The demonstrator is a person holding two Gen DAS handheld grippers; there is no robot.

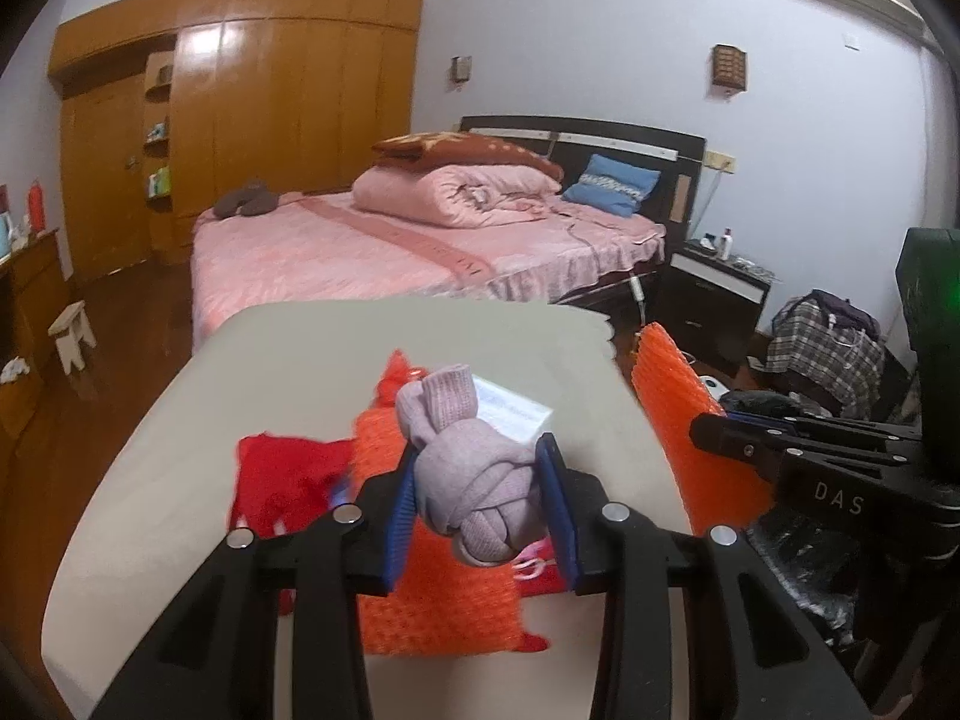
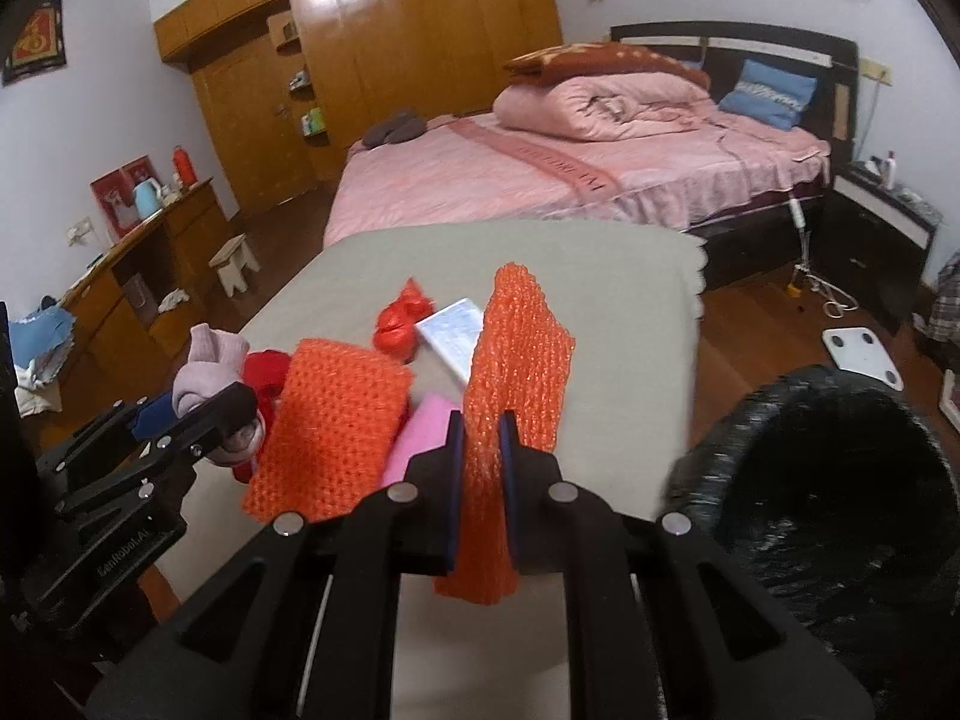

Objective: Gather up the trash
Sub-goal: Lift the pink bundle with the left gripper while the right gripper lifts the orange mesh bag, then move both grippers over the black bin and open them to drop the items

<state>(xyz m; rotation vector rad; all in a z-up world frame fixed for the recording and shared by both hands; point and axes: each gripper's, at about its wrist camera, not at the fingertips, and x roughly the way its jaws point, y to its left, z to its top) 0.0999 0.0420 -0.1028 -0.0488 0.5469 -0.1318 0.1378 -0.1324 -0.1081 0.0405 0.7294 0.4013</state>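
My left gripper (image 1: 480, 480) is shut on a knotted lilac knit cloth (image 1: 468, 468) and holds it above the beige table (image 1: 180, 420); the cloth also shows in the right wrist view (image 2: 207, 372). My right gripper (image 2: 480, 438) is shut on an orange foam net (image 2: 516, 348), upright above the table; it also shows in the left wrist view (image 1: 678, 414). On the table lie a second orange foam net (image 2: 336, 420), a red cloth (image 1: 282, 474), a crumpled red bag (image 2: 402, 324), a white packet (image 2: 453, 336) and a pink item (image 2: 420, 438).
A bin lined with a black bag (image 2: 840, 480) stands at the table's right side. A pink bed (image 2: 570, 168) lies beyond the table, with a dark nightstand (image 2: 876, 228), a white scale (image 2: 861, 354), a wooden wardrobe (image 2: 390, 48) and a small stool (image 2: 234, 261).
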